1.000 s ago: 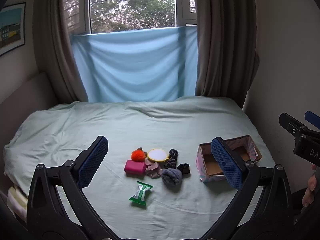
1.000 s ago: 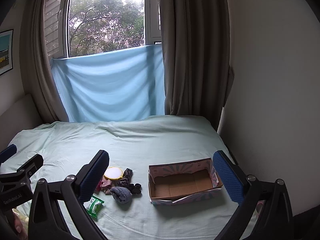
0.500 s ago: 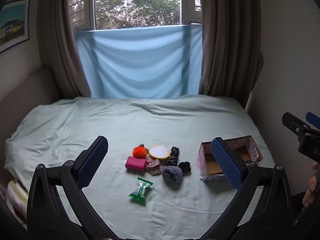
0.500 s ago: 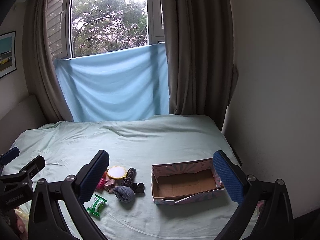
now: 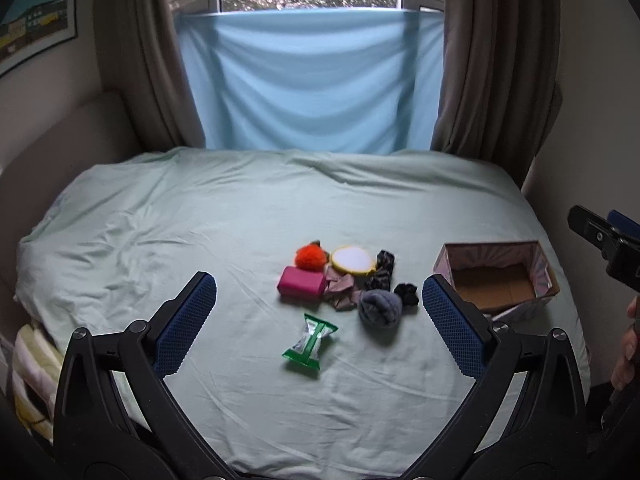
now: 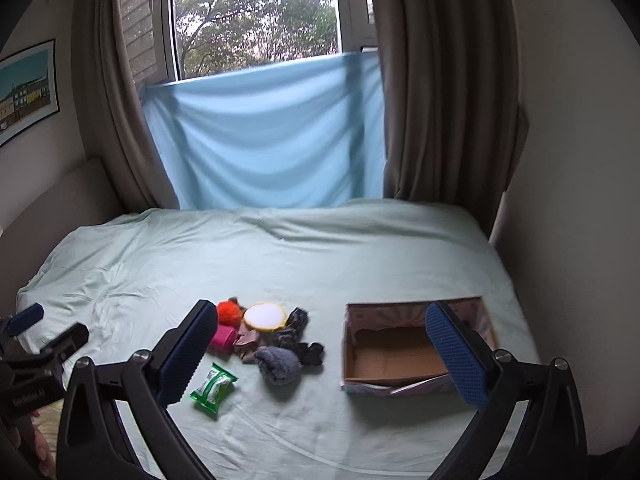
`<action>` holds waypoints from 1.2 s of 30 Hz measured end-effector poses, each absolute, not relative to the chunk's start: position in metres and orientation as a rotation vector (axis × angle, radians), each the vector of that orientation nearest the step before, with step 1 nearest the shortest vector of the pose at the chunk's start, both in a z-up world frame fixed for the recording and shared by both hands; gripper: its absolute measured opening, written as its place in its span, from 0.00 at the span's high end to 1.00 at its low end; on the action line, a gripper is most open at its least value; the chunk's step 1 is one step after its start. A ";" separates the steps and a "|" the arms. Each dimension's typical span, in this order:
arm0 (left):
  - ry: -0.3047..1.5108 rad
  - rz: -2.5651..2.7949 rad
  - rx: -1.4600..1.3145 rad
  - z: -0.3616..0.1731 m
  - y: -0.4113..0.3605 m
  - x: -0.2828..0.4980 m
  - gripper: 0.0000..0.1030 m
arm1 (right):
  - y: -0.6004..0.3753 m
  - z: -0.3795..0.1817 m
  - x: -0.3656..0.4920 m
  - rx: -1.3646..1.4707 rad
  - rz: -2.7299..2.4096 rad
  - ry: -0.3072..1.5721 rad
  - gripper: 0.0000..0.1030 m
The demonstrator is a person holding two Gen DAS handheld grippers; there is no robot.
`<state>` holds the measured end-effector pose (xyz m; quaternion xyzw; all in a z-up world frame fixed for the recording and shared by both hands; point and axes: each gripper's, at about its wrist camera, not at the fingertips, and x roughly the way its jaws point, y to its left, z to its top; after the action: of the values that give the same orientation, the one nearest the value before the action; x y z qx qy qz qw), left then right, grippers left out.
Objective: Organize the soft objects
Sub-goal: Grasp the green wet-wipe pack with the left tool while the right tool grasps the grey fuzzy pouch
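The left hand-held gripper [image 5: 319, 314] hangs above the near part of the bed [image 5: 200, 220] with its two blue-padded fingers [image 5: 186, 322] spread wide and nothing between them. The right hand-held gripper [image 6: 320, 354] is likewise spread wide and empty, held above the near right part of the bed; its right finger [image 6: 456, 354] overlaps the view of the box.

Nearest the left hand-held gripper lies one green snack packet [image 5: 310, 340], alone, a little toward the near edge from the rest. Just beyond it sits one cluster of soft things, roughly midway between the left and right edges of the bed: one grey-blue rolled sock [image 5: 379, 307], one pink block [image 5: 302, 283], one orange pom-pom [image 5: 310, 256], one round white pad with a yellow rim [image 5: 354, 260], one crumpled brownish cloth [image 5: 340, 290], and three small dark fabric pieces, one patterned [image 5: 385, 259], another patterned [image 5: 379, 279], and one black scrunchie [image 5: 407, 292]. The cluster's pieces touch or overlap one another.

One open cardboard box [image 6: 400, 360], pink patterned outside, sits near the right edge of the bed, apart from the cluster, with only its brown bottom showing inside.

Beyond the far edge, one light blue sheet [image 6: 272, 140] hangs across the lower window [image 6: 256, 20] between two brown curtains [image 6: 444, 80]. One framed picture [image 6: 26, 90] hangs on the left wall.
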<state>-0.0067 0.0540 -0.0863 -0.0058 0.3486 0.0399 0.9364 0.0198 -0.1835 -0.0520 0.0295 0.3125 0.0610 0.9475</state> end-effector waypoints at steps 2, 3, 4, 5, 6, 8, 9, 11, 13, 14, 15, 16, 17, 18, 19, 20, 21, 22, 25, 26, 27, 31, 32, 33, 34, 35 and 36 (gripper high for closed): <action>0.742 0.049 -0.007 -0.107 0.065 0.003 0.01 | -0.171 -0.068 0.027 0.058 0.121 0.656 0.00; 0.759 0.033 -0.003 -0.118 0.071 0.009 0.01 | -0.165 -0.075 0.031 0.054 0.117 0.661 0.00; 0.775 0.015 0.003 -0.131 0.077 0.015 0.01 | -0.158 -0.085 0.036 0.047 0.112 0.665 0.00; 0.783 0.001 0.007 -0.141 0.081 0.020 0.01 | -0.151 -0.094 0.040 0.040 0.109 0.672 0.00; 0.793 -0.016 0.013 -0.153 0.085 0.025 0.01 | -0.143 -0.106 0.046 0.035 0.103 0.680 0.00; 0.817 -0.051 0.026 -0.180 0.092 0.037 0.01 | -0.133 -0.127 0.056 0.039 0.093 0.697 0.00; 0.826 -0.068 0.031 -0.193 0.096 0.043 0.01 | -0.128 -0.139 0.063 0.040 0.088 0.706 0.00; 0.846 -0.099 0.040 -0.221 0.101 0.055 0.01 | -0.117 -0.168 0.077 0.040 0.068 0.720 0.00; 0.861 -0.131 0.044 -0.250 0.105 0.066 0.01 | -0.108 -0.194 0.089 0.050 0.051 0.725 0.00; 0.868 -0.144 0.046 -0.264 0.106 0.071 0.01 | -0.105 -0.203 0.092 0.054 0.046 0.728 0.00; 0.876 -0.155 0.050 -0.277 0.106 0.075 0.01 | -0.100 -0.216 0.098 0.055 0.039 0.732 0.00; 0.885 -0.167 0.054 -0.292 0.106 0.080 0.01 | -0.095 -0.230 0.104 0.056 0.035 0.739 0.00; 0.891 -0.178 0.057 -0.305 0.106 0.083 0.02 | -0.090 -0.242 0.109 0.056 0.031 0.744 0.00; 0.897 -0.191 0.059 -0.318 0.106 0.087 0.03 | -0.086 -0.255 0.115 0.056 0.029 0.748 0.00; 0.905 -0.203 0.062 -0.334 0.106 0.091 0.05 | -0.081 -0.269 0.121 0.053 0.025 0.755 0.00; 0.911 -0.211 0.064 -0.345 0.105 0.095 0.06 | -0.077 -0.280 0.126 0.052 0.021 0.758 0.00; 0.918 -0.219 0.064 -0.357 0.106 0.099 0.06 | -0.073 -0.292 0.132 0.054 0.017 0.768 0.00; 0.927 -0.224 0.063 -0.369 0.106 0.103 0.07 | -0.071 -0.303 0.138 0.062 0.014 0.779 0.00; 0.951 -0.234 0.045 -0.400 0.108 0.114 0.11 | -0.063 -0.332 0.154 0.078 0.007 0.806 0.00; 0.962 -0.234 0.041 -0.409 0.107 0.118 0.15 | -0.061 -0.341 0.157 0.079 0.004 0.814 0.00; 0.973 -0.234 0.039 -0.416 0.108 0.121 0.17 | -0.060 -0.348 0.160 0.082 0.002 0.822 0.00; 1.015 -0.249 0.031 -0.446 0.103 0.132 0.22 | -0.058 -0.384 0.170 0.104 0.006 0.866 0.00; 1.021 -0.254 0.036 -0.452 0.101 0.133 0.22 | -0.059 -0.392 0.171 0.108 0.010 0.873 0.00; 1.027 -0.259 0.041 -0.458 0.099 0.133 0.22 | -0.058 -0.400 0.173 0.111 0.011 0.879 0.00; 1.031 -0.262 0.045 -0.462 0.099 0.135 0.23 | -0.058 -0.405 0.175 0.115 0.015 0.883 0.00; 1.036 -0.265 0.048 -0.467 0.098 0.135 0.25 | -0.058 -0.411 0.177 0.124 0.024 0.887 0.00; 1.041 -0.267 0.052 -0.471 0.097 0.135 0.26 | -0.057 -0.415 0.178 0.127 0.028 0.890 0.00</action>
<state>0.1351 0.0967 -0.4707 0.0250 0.4958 -0.1269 0.8587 0.1784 -0.0573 -0.4147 0.0612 0.4301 0.0134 0.9006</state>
